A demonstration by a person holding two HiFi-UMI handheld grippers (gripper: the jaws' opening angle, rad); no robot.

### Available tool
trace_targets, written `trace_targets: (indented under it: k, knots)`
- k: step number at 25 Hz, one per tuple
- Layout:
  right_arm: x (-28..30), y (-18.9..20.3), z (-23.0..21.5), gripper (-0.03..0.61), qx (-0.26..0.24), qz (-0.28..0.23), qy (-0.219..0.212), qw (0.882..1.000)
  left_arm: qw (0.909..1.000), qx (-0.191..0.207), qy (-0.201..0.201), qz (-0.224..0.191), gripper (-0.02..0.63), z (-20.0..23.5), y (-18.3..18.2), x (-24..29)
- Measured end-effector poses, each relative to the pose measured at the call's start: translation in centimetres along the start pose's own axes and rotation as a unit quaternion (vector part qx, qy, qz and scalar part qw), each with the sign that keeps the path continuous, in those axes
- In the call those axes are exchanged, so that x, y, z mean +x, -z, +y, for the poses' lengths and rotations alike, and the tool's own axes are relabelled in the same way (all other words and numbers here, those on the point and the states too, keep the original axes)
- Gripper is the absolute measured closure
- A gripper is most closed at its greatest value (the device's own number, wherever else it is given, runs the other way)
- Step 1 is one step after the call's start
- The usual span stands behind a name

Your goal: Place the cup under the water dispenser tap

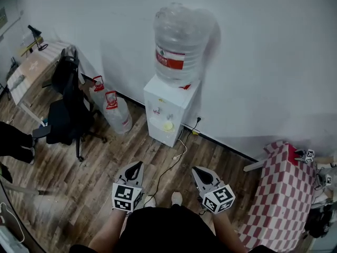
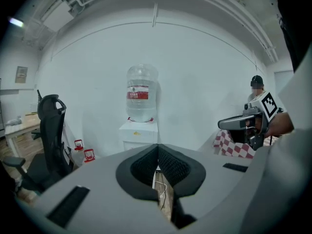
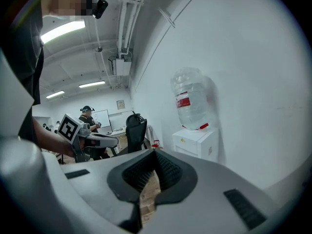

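A white water dispenser [image 1: 167, 108] with a big clear bottle [image 1: 178, 45] on top stands against the wall ahead. A small yellow thing [image 1: 168, 125] sits at its front under the taps; I cannot tell if it is the cup. My left gripper [image 1: 138, 164] and right gripper [image 1: 196, 169] hang side by side close to my body, well short of the dispenser, both shut with nothing between the jaws. In the left gripper view the shut left gripper [image 2: 158, 146] points at the dispenser [image 2: 139, 133]. In the right gripper view the shut right gripper [image 3: 154, 151] has the dispenser [image 3: 195, 140] to its right.
A black office chair [image 1: 66, 109] and two empty bottles with red handles [image 1: 113, 112] stand left of the dispenser. A cable [image 1: 174, 162] runs over the wood floor. A table under a red-checked cloth [image 1: 279, 194] is at the right. Another person [image 2: 256, 89] stands behind it.
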State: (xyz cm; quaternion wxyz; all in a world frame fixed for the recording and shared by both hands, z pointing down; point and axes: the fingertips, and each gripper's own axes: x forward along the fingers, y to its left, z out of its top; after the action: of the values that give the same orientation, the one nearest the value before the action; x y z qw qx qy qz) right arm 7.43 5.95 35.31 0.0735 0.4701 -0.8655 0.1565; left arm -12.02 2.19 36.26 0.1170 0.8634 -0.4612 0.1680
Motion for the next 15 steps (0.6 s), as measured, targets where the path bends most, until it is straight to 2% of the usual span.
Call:
trace_targets:
  k: [6, 15]
  knots:
    - [-0.1, 0.6, 0.3, 0.557, -0.003, 0.009, 0.008, 1.000, 0.9999, -0.009, -0.011, 0.007, 0.600, 0.9, 1.0, -0.2]
    - [0.2, 0.2, -0.3, 0.557, -0.001, 0.011, 0.012, 1.000, 0.9998, -0.012, 0.006, 0.013, 0.600, 0.2, 1.3, 0.5]
